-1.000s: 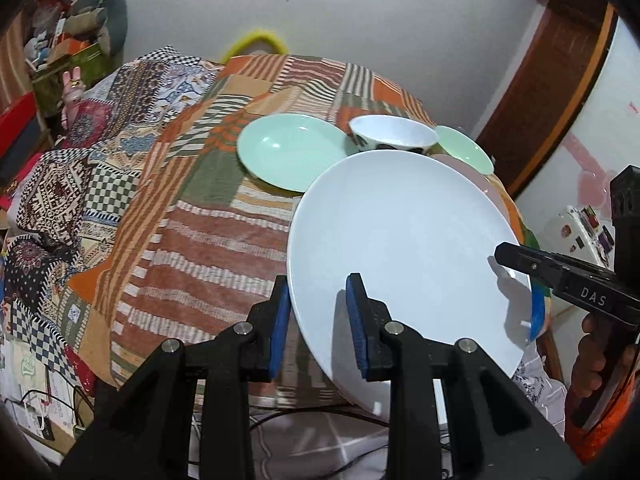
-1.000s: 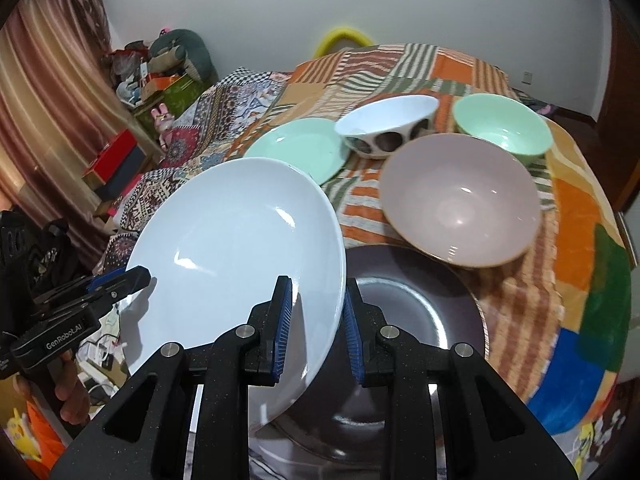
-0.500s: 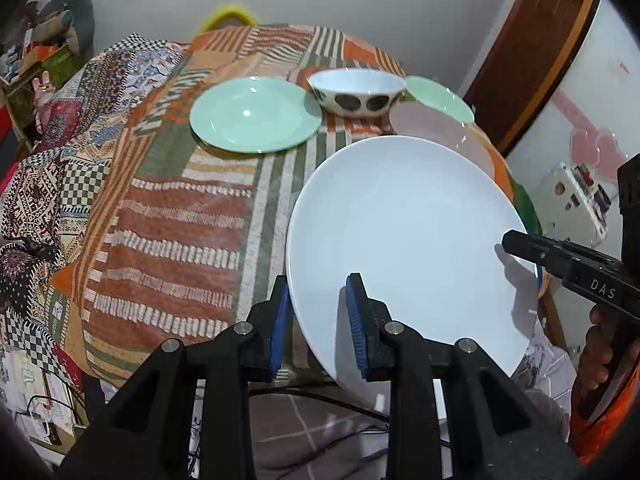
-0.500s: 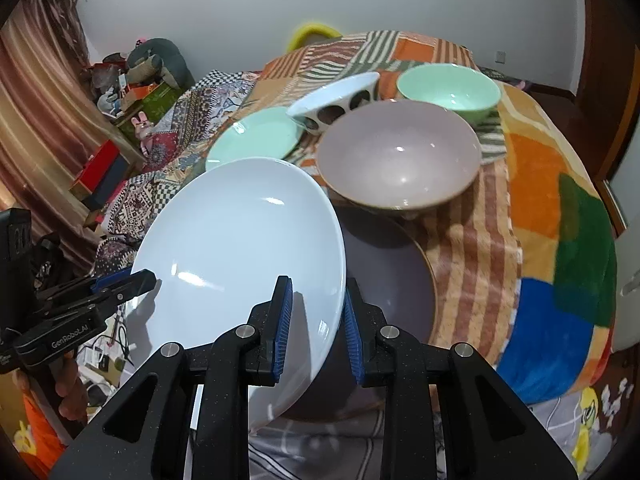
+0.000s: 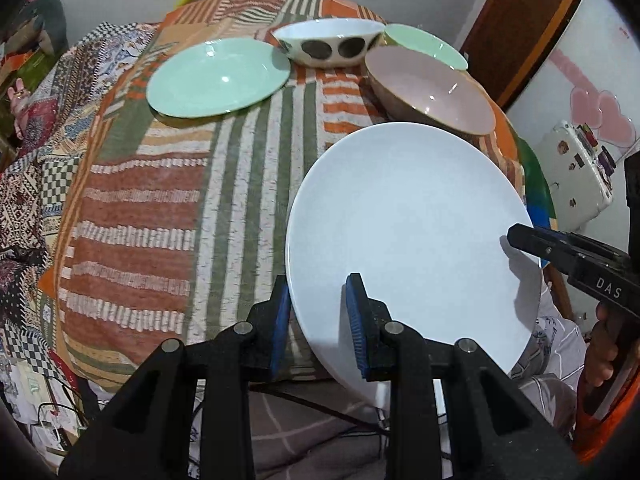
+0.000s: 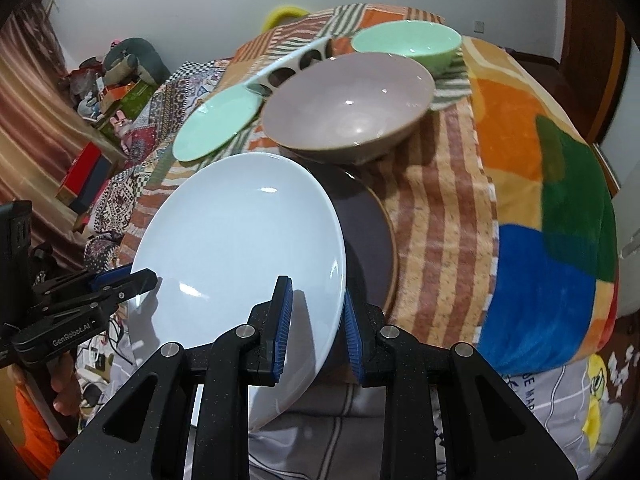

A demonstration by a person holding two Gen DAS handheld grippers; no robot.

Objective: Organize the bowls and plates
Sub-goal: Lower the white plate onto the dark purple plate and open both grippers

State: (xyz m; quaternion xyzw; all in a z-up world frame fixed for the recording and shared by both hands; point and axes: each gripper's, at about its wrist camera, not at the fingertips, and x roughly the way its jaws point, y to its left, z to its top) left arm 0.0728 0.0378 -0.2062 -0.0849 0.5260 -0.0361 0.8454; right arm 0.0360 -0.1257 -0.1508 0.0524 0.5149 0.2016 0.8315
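A large white plate hangs tilted over the near edge of the table, held at both sides. My left gripper is shut on its near left rim. My right gripper is shut on the opposite rim, and its tip shows in the left wrist view. Under the white plate lies a dark plate, partly hidden. Behind it stand a pinkish-grey bowl, a mint green plate, a white bowl with dark spots and a mint green bowl.
A striped patchwork cloth covers the round table and hangs over its edge. Cluttered shelves stand at the left, and a wooden door and a white stickered case at the right. Cables lie on the floor below.
Both grippers, still shut on the white plate, have come down and closer to the table. The bowls and the green plate now look larger and nearer.
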